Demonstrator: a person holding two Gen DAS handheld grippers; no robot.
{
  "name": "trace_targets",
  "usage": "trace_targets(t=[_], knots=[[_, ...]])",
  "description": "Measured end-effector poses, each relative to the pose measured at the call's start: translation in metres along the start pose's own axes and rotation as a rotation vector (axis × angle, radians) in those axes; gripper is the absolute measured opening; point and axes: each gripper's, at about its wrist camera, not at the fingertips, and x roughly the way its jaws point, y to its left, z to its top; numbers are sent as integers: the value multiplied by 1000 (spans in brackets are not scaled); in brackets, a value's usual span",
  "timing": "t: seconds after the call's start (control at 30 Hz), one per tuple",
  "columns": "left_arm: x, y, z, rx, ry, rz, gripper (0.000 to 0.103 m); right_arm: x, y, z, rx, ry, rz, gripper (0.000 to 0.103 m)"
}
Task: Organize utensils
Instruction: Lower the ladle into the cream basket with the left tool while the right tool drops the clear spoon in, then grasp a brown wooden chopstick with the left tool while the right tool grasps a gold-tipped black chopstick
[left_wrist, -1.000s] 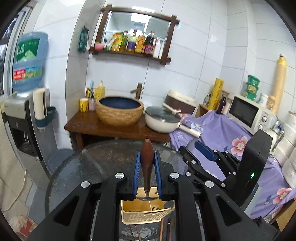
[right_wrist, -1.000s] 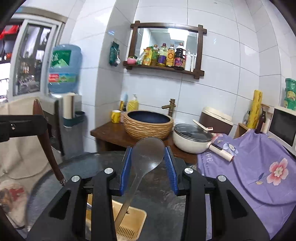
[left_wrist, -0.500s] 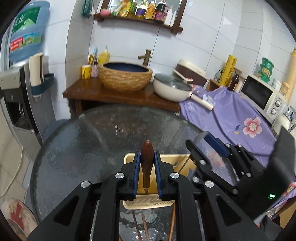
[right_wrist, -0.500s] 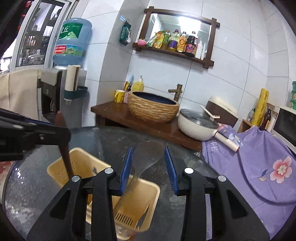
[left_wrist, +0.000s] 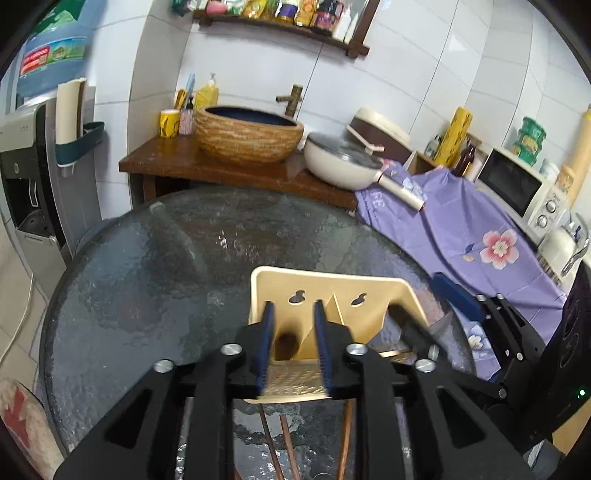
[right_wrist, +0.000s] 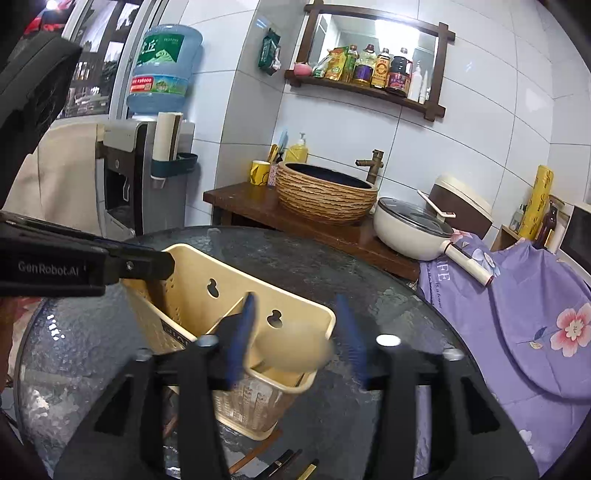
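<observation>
A cream plastic utensil basket (left_wrist: 328, 288) with two compartments stands on the round glass table (left_wrist: 147, 266); it also shows in the right wrist view (right_wrist: 207, 280). My left gripper (left_wrist: 291, 332) is open above the left compartment, and the brown wooden handle (left_wrist: 286, 341) sits loose between its pads, down in the basket. My right gripper (right_wrist: 295, 332) is open over the right compartment; the blurred pale spoon (right_wrist: 295, 349) lies between its pads without being gripped. The right gripper also shows in the left wrist view (left_wrist: 458, 299).
Several chopsticks (left_wrist: 280, 443) lie on the glass in front of the basket. Behind the table stand a wooden counter with a woven basin (left_wrist: 249, 138), a white pan (left_wrist: 343, 162), a purple flowered cloth (left_wrist: 461, 236), a microwave (left_wrist: 517, 184) and a water dispenser (right_wrist: 147, 177).
Both grippers came down over the basket and opened. The wooden-handled utensil dropped into the left compartment, and the spoon is released into the right one.
</observation>
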Motion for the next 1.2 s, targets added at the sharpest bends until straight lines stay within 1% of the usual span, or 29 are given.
trace_targets(t=[0.03, 0.07, 0.1, 0.17, 0.2, 0.27, 0.33, 0.37, 0.43, 0.47, 0.5, 0.53, 0.57, 0.6, 0.63, 0.67, 0.7, 0.77, 0.8, 0.83, 0.87, 0.93, 0.97, 1.03, 1.2], knots=[[-5, 0, 0, -1, -12, -2, 42, -4, -2, 1, 3, -12, -8, 70], [-14, 1, 0, -5, -33, -12, 52, -12, -3, 0, 3, -31, -23, 70], [-23, 1, -1, -9, -55, -22, 55, -16, -4, 0, -1, -37, -30, 70], [-37, 1, -4, -13, -91, -17, 68, -27, -8, -3, 8, -39, -47, 70], [-45, 1, -8, -9, -111, -5, 72, -31, -11, -4, 19, -37, -51, 70], [-56, 1, -20, 5, -136, 26, 86, -42, -17, -11, 51, -21, -48, 70], [-63, 0, -31, 22, -144, 57, 94, -50, -22, -20, 83, 6, -44, 70], [-65, 0, -41, 42, -147, 94, 97, -53, -24, -23, 94, 15, -41, 70], [-66, 3, -54, 64, -143, 148, 97, -58, -28, -41, 124, 68, -40, 70], [-63, 4, -66, 78, -129, 190, 97, -59, -29, -49, 138, 97, -45, 70], [-61, 7, -73, 83, -116, 205, 97, -58, -30, -57, 150, 120, -47, 70], [-55, 11, -84, 83, -84, 233, 97, -55, -31, -68, 166, 160, -47, 70], [-51, 14, -91, 77, -64, 245, 97, -52, -33, -76, 177, 189, -47, 70], [-45, 18, -101, 68, -33, 253, 96, -47, -35, -88, 198, 238, -49, 68], [-39, 22, -110, 61, -7, 255, 96, -42, -36, -100, 223, 280, -47, 64], [-35, 25, -115, 55, 6, 264, 94, -37, -38, -110, 251, 321, -41, 58], [-30, 28, -122, 51, 22, 281, 91, -33, -38, -119, 278, 354, -32, 55], [-22, 33, -131, 44, 53, 298, 77, -27, -37, -133, 321, 403, -11, 50], [-17, 36, -135, 32, 75, 295, 74, -26, -36, -137, 331, 415, -7, 49], [-15, 39, -138, 22, 87, 288, 67, -25, -34, -142, 340, 425, -3, 49], [-11, 41, -140, 8, 102, 278, 62, -25, -32, -144, 343, 432, -3, 49], [-7, 43, -143, 6, 114, 280, 57, -23, -26, -146, 340, 448, -12, 48], [-3, 43, -144, 11, 126, 282, 52, -21, -24, -147, 342, 457, -15, 47], [4, 42, -147, 12, 147, 276, 46, -17, -21, -146, 349, 476, -18, 41], [16, 40, -152, 24, 176, 282, 42, -5, -18, -145, 355, 510, -25, 37]])
